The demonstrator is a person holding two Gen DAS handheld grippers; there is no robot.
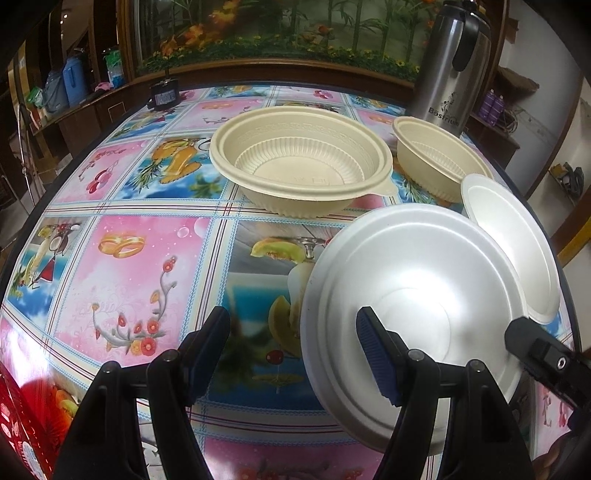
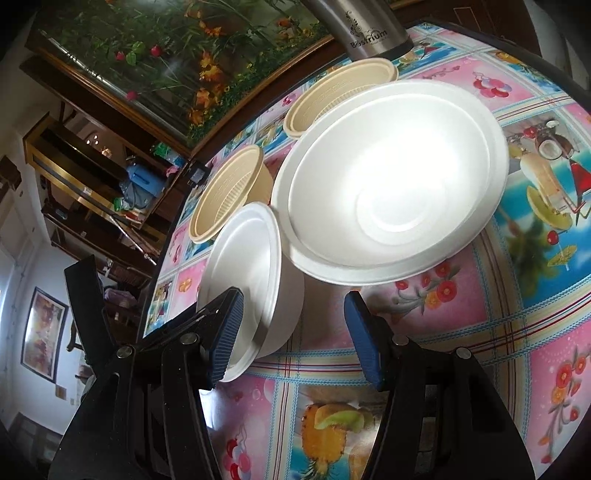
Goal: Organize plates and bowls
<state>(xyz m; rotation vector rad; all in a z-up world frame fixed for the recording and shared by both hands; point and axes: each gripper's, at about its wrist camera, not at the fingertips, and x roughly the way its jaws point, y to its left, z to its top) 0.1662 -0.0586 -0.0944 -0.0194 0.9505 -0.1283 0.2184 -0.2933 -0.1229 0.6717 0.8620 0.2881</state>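
Note:
A wide white foam bowl (image 1: 417,280) (image 2: 391,177) lies on the patterned tablecloth. My left gripper (image 1: 293,317) is open, its right pad in front of that bowl's inside and its left finger clear of the rim. Beside it stands a smaller white bowl (image 1: 513,236) (image 2: 243,273). My right gripper (image 2: 295,299) is open astride the smaller bowl's near wall, with a gap to the right pad. A black finger (image 1: 532,343) of it shows in the left wrist view. Two beige ribbed bowls stand farther back, a large one (image 1: 299,162) (image 2: 229,192) and a smaller one (image 1: 436,155) (image 2: 332,99).
A steel thermos jug (image 1: 450,66) (image 2: 369,29) stands at the far edge behind the beige bowls. A small black device (image 1: 164,96) sits at the far left corner. A red packet (image 1: 22,424) lies near my left gripper. The dark table edge (image 2: 159,266) runs close behind the small white bowl.

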